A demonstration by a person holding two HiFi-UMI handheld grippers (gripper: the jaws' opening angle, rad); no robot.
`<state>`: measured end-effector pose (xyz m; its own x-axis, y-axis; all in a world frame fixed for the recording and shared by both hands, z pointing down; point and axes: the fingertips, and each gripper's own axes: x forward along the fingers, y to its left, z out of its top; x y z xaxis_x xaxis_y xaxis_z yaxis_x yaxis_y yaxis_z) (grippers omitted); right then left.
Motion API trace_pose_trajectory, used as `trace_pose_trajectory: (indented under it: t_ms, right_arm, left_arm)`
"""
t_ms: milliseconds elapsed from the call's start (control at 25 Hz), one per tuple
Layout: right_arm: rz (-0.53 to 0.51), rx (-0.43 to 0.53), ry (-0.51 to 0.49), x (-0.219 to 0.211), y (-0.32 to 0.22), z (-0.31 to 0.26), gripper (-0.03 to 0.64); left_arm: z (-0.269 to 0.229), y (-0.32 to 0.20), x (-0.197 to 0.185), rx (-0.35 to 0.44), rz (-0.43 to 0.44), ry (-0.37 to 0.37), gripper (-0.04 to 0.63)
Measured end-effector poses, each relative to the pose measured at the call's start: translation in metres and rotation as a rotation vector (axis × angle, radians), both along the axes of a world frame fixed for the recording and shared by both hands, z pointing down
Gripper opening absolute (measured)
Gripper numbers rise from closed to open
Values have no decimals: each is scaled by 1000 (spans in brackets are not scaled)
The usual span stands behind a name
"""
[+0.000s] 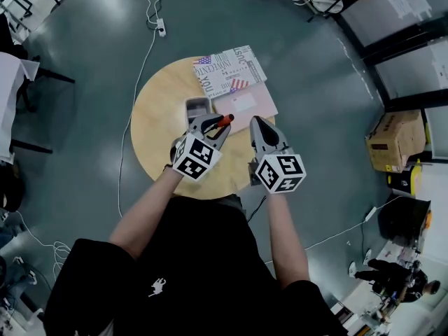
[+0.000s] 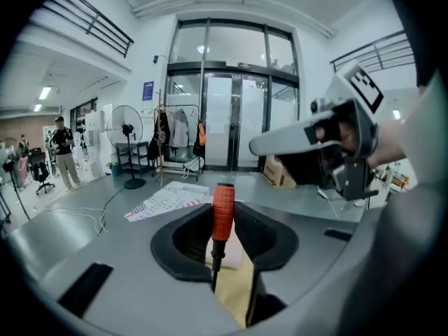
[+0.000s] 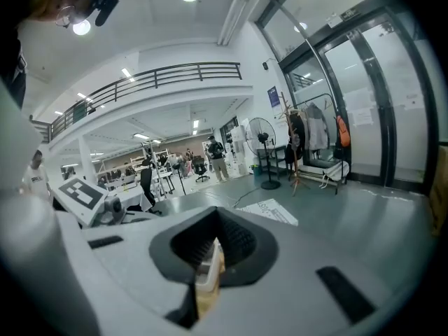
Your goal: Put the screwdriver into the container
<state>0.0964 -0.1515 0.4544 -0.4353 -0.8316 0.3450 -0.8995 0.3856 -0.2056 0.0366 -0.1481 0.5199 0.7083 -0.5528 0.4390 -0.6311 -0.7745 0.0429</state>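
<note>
Screwdriver [image 2: 223, 212] sits clamped in the left tool [image 1: 218, 127]: the jaws press on its dark shaft, and the orange handle sticks out past the tips, pointing up and away from the tool. Just beyond and slightly left of those tips lies the small grey container [image 1: 198, 108], open side up on the round wooden worktop [image 1: 157, 128]. The screwdriver is held above the worktop, near the container but not in it.

To the right of the left tool's tips, touching or nearly touching the container's side, lies a pink envelope [image 1: 245, 107]. Farther ahead of the tool is a printed sheet with a flag pattern [image 1: 227, 68], partly under the envelope. Between the handle and the container only the envelope's near corner comes close (whether it overlaps the container's rim I cannot tell).

The right tool [image 1: 256, 123] is level with the left one and to its right, apart from it. Its jaws are closed down to a narrow slit and grip nothing; through that slit a strip of worktop and a pale edge show.

Off the worktop, a white cable [image 1: 136, 82] trails across the grey floor to the left tool's left, and a cardboard box [image 1: 395, 140] stands well to the right of the right tool.
</note>
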Motion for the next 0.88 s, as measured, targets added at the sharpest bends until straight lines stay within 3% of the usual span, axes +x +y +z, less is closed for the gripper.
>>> trace_pose_trajectory:
  t_ms: [240,600,880]
  right_arm:
    - [-37,8,4,-22,-8,-3,2]
    - [-44,-38,-7,-34,-15,14,2]
    - [-48,-77,-18,-29,-19,25,2]
  left_arm:
    - [-34,-26,-34,13,-99,167,101]
    - [-31,-64,-73,-102,-264,401,101]
    - [-5,-76,-83,-182,-347,470,101]
